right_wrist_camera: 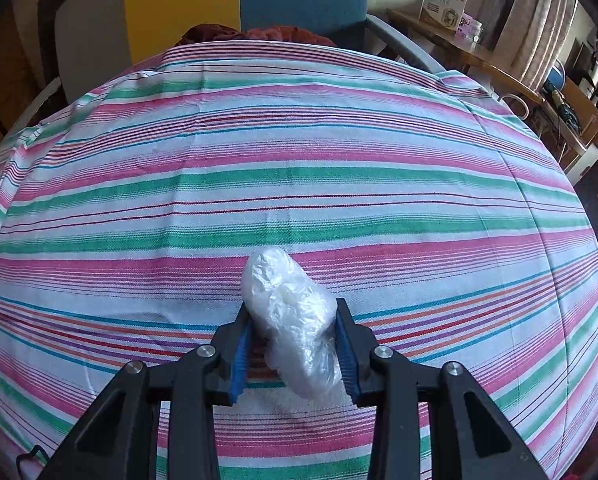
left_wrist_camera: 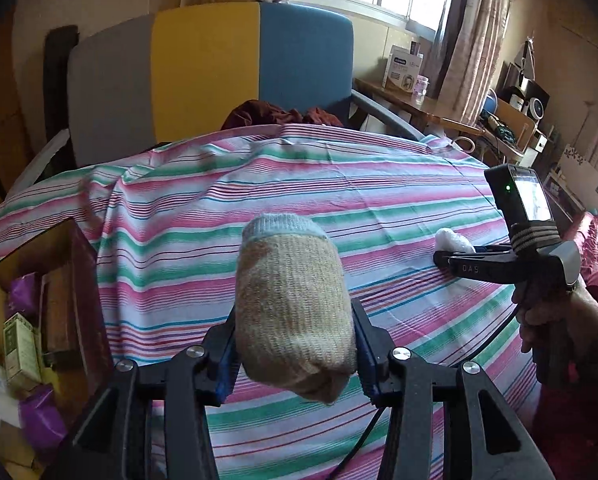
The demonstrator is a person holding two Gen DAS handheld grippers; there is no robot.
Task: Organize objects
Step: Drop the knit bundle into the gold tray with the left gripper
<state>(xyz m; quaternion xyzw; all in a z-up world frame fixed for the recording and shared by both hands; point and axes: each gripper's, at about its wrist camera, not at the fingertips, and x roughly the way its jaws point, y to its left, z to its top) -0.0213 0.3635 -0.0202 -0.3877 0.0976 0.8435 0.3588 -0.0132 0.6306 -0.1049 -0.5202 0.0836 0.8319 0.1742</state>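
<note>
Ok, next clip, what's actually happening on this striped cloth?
A person is tidying with a handheld gripper in each hand. The left gripper is clamped on a rolled beige knitted sock with a pale blue cuff, held above the pink, green and white striped cloth. The right gripper grips a crumpled clear plastic bundle low over the cloth. An open cardboard box of small packages sits at the left edge.

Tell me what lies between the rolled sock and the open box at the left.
Only bare striped cloth, in the left wrist view. The sock sits clamped in the left tongs; the box stands at the cloth's left edge.
</note>
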